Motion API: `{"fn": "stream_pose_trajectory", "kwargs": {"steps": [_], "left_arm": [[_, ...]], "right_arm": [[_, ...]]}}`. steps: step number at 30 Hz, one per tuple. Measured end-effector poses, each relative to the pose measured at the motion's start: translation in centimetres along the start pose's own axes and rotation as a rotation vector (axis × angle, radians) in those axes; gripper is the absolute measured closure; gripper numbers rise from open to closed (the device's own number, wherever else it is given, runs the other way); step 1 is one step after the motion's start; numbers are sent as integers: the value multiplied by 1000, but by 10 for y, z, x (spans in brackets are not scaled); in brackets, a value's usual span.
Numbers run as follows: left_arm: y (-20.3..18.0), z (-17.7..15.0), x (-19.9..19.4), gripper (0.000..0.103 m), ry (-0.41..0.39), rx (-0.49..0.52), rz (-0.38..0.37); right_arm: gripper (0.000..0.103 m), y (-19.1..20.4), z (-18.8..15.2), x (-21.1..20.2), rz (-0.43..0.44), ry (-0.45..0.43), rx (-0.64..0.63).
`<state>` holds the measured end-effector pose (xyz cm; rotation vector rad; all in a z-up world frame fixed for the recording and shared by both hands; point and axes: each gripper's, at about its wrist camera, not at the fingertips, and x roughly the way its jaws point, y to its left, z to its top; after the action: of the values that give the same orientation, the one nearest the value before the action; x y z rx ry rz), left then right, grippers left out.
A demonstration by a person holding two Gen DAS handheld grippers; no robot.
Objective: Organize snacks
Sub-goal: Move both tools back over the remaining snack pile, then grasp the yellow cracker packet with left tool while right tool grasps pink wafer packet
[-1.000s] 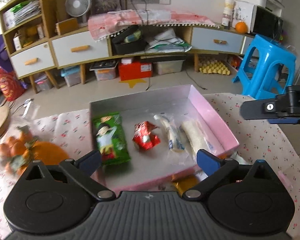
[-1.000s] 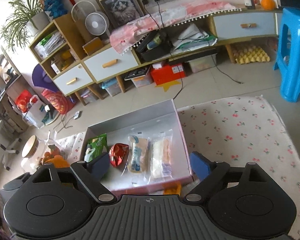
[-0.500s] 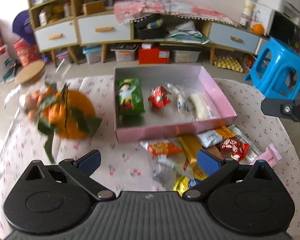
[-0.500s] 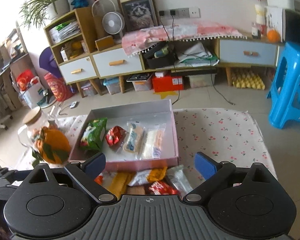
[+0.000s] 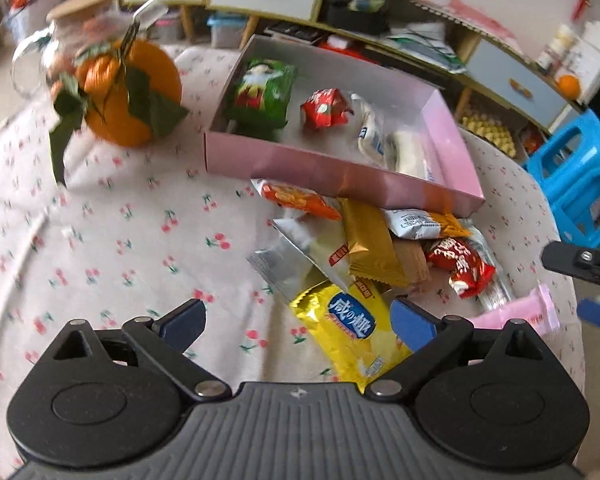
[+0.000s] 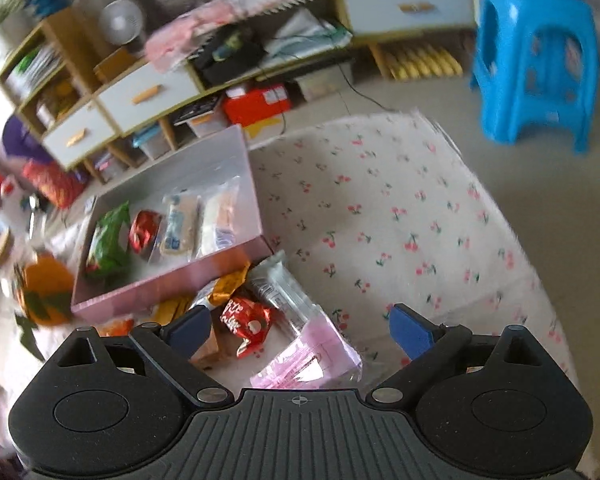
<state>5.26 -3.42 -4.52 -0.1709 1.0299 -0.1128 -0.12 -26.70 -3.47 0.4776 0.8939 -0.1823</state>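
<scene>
A pink box (image 5: pixel 340 172) (image 6: pixel 160 288) holds a green packet (image 5: pixel 264 96), a red packet (image 5: pixel 324 109) and two white packets (image 5: pixel 388 140). Loose snacks lie in front of it: a yellow packet (image 5: pixel 348 332), a gold one (image 5: pixel 372 244), an orange one (image 5: pixel 296 198), a red one (image 5: pixel 458 264) (image 6: pixel 246 318) and a pink one (image 6: pixel 312 354). My left gripper (image 5: pixel 296 322) is open above the yellow packet. My right gripper (image 6: pixel 300 324) is open above the red and pink packets; it also shows at the right edge of the left wrist view (image 5: pixel 580 264).
An orange pumpkin ornament (image 5: pixel 128 92) and a glass jar (image 5: pixel 60 36) stand left of the box. The cherry-print cloth (image 5: pixel 120 232) covers the table. A blue stool (image 6: pixel 532 60) and a low cabinet (image 6: pixel 148 92) stand beyond the table's far edge.
Both grippers have pulled back from over the box and dropped toward the loose snacks in front of it. Both stay open and empty.
</scene>
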Motion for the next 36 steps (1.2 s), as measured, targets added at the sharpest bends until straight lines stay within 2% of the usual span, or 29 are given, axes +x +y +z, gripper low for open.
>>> {"fn": "stream_pose_trajectory", "kwargs": {"steps": [4, 6, 8, 9, 10, 11, 14, 20, 22, 28, 32, 33, 35, 36], "left_arm": [[-9, -8, 14, 13, 1, -42, 21], [-14, -11, 22, 17, 7, -37, 41], [-19, -15, 23, 16, -4, -30, 51], [-21, -15, 24, 17, -10, -19, 48], [-24, -16, 24, 19, -9, 0, 44], [-26, -17, 24, 20, -10, 22, 43], [-27, -22, 21, 25, -18, 84, 24], [-9, -30, 6, 54, 42, 161, -102], [-2, -32, 1, 56, 66, 182, -120], [16, -38, -11, 57, 114, 235, -159], [24, -40, -14, 55, 93, 285, -165], [25, -42, -17, 54, 76, 312, -170], [25, -45, -20, 47, 49, 351, -172], [27, -47, -22, 40, 36, 362, -174]], "right_arm": [[9, -10, 2, 9, 1, 3, 52], [19, -14, 3, 12, 5, 4, 70], [44, -19, 4, 16, 18, 16, 92], [51, -22, 4, 18, 27, 19, 109], [63, -24, 4, 20, 37, 22, 116], [71, -26, 3, 23, 49, 31, 116], [81, -29, -3, 29, 66, 75, 110], [83, -35, -23, 19, 104, 146, 91], [83, -37, -30, 14, 132, 172, 90], [77, -33, -61, 12, 161, 297, 18], [74, -22, -74, 3, 159, 286, -102], [71, -19, -74, 0, 160, 281, -135], [55, -14, -74, -7, 171, 247, -212], [49, -11, -74, -11, 176, 221, -257]]}}
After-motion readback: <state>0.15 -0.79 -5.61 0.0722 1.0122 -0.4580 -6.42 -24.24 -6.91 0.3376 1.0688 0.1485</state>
